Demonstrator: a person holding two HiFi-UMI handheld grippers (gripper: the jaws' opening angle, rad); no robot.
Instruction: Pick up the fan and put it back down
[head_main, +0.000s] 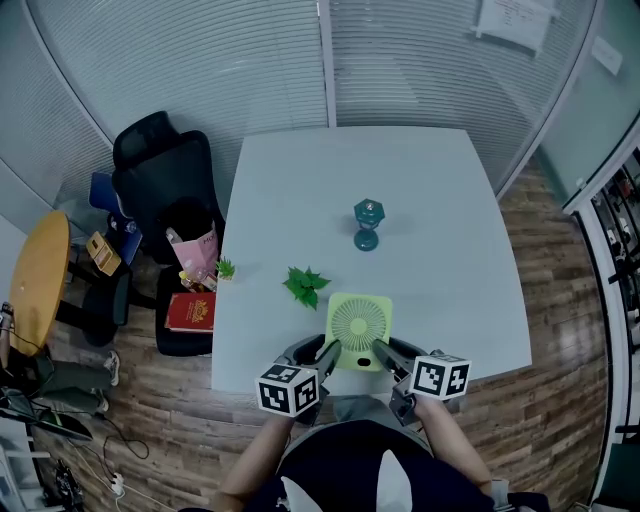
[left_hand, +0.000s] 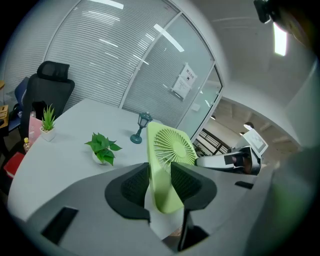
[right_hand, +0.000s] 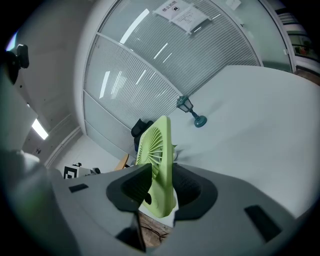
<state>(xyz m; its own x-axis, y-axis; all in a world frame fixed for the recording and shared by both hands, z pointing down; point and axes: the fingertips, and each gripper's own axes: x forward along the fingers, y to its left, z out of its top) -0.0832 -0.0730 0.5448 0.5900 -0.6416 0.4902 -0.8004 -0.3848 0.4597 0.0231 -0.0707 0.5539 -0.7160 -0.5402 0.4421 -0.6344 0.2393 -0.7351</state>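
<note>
Here we hold the light-green fan (head_main: 358, 325), the left tool (head_main: 322, 355) closed on its left edge and the right tool (head_main: 388, 352) on its right, at the near edge of the bench (head_main: 450, 250), lower centre of the head view.

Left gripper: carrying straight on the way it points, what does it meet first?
The green fan, already clamped in the left gripper; past it, probably bare table, though depth is unclear.
</note>
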